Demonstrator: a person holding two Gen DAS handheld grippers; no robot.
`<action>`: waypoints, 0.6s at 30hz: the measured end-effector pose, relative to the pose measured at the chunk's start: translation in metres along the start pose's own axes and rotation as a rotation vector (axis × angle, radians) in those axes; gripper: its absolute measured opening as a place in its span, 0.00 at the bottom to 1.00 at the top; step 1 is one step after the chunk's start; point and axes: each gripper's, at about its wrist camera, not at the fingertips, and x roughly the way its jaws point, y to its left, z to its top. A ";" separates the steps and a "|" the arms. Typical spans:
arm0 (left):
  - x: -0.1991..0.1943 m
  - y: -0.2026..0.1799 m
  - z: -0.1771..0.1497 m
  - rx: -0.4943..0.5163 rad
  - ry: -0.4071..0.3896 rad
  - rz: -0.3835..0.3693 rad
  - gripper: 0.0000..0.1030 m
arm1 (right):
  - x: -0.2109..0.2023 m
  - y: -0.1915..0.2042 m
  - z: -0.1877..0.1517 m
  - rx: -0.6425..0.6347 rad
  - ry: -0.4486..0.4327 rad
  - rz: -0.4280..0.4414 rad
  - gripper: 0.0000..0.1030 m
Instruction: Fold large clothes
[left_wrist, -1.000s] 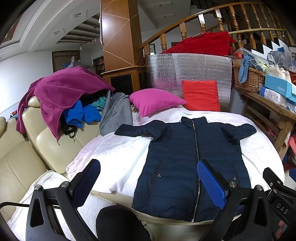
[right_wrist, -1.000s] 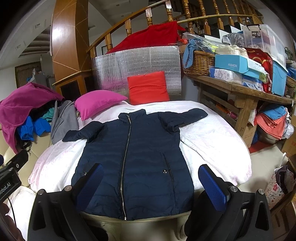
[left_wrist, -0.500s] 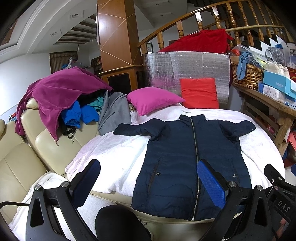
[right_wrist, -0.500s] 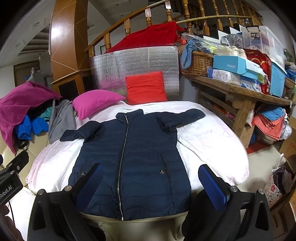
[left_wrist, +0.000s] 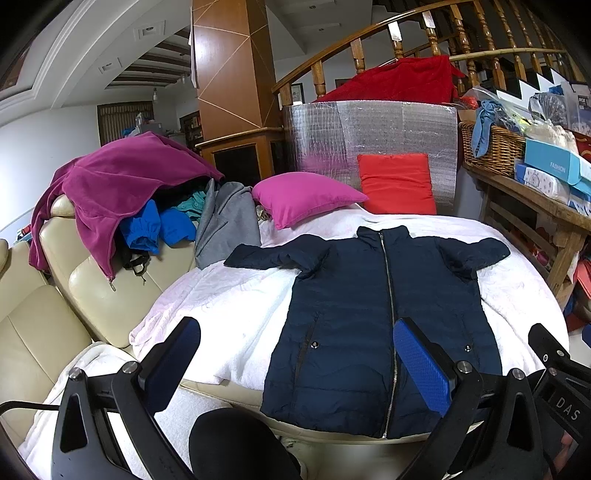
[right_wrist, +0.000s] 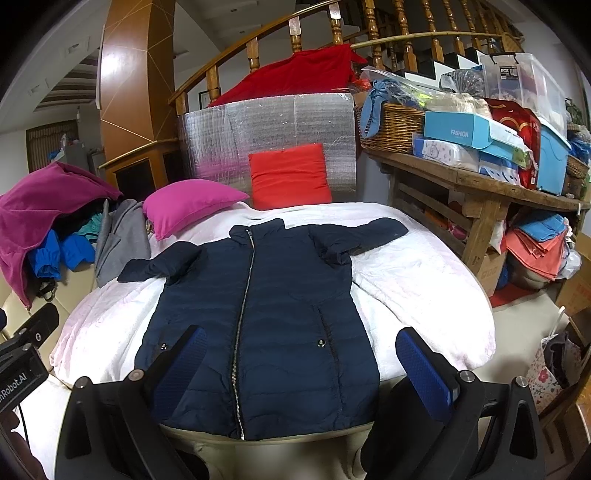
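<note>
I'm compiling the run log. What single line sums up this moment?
stage: pre-fold | navy jacket: flat, zipped, sleeves spread on white blanket | left gripper: open, empty | right gripper: open, empty

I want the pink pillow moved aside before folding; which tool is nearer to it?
Left, I judge. The left tool sits on the side of the jacket where the pink pillow lies; the right tool is farther across.
</note>
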 end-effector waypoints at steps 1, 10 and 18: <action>0.000 0.000 0.000 0.000 0.001 0.000 1.00 | 0.000 0.000 0.000 0.000 0.001 0.000 1.00; 0.032 -0.005 0.009 0.002 0.029 -0.019 1.00 | 0.018 -0.007 0.006 -0.005 0.019 0.007 1.00; 0.161 -0.023 0.023 0.008 0.202 0.031 1.00 | 0.097 -0.066 0.043 0.102 0.054 0.065 1.00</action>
